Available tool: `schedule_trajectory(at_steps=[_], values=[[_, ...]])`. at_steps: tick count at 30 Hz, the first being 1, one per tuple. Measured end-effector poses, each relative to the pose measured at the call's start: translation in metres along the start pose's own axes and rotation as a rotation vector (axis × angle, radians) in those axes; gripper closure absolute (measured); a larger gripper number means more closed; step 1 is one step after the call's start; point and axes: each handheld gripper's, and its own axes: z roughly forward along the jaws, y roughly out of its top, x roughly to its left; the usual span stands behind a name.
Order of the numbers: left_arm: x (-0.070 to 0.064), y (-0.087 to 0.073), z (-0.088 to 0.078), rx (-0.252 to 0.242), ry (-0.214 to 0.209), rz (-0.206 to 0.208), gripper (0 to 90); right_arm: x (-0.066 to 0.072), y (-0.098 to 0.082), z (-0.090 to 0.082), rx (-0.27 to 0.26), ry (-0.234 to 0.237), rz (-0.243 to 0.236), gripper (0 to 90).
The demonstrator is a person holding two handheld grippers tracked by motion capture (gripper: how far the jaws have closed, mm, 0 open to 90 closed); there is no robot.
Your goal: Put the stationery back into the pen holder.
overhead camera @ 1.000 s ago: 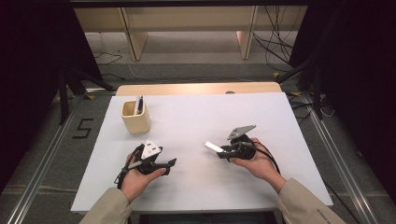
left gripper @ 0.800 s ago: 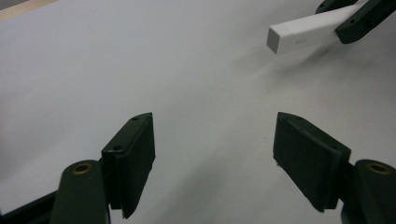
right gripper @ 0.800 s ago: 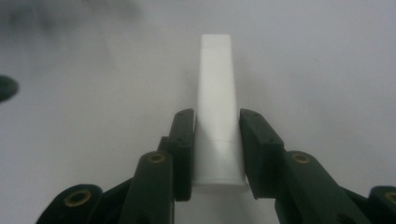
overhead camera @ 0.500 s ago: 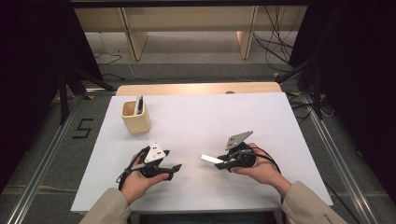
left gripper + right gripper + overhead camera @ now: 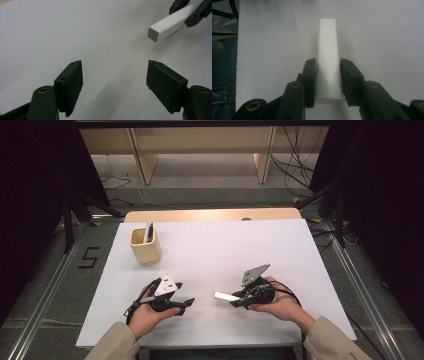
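Right claw (image 5: 234, 299), black with 2 jaws, clamped on a slim white rectangular plastic bar (image 5: 226, 296) near its rear end, most of its length sticking out past the jaws toward the left claw (image 5: 187, 303). Left claw spread wide with nothing between its jaws, held low over the white-topped bench (image 5: 210, 250), aimed at the bar's free end and near it, not touching. Both near the bench's front edge, each in a hand (image 5: 142, 315). Well apart at rear left, a cream square-sided cup (image 5: 145, 245) holding a blue pen (image 5: 149, 232).
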Motion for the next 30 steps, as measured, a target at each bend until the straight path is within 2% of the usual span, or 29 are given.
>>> schedule_trajectory(at_steps=[3,8,11,14,18,30], values=[[0.000,0.001,-0.001,-0.003,-0.004,0.015,29.1,0.002,0.000,0.001,0.011,0.004,-0.002,67.4],[-0.001,0.001,-0.002,-0.011,-0.005,0.017,29.1,0.003,0.001,0.003,0.012,0.019,-0.021,67.4],[-0.001,0.001,-0.002,-0.008,-0.020,0.024,29.1,0.004,0.001,0.003,0.013,0.036,-0.044,67.4],[-0.002,0.001,-0.002,-0.006,-0.028,0.031,29.2,0.006,0.001,0.004,0.020,0.043,-0.047,67.4],[-0.004,0.001,0.000,-0.003,-0.047,0.043,29.3,0.006,0.001,0.005,0.027,0.055,-0.062,67.4],[-0.017,0.004,0.007,0.009,-0.139,0.121,29.8,0.012,0.003,0.009,0.033,0.084,-0.089,67.4]])
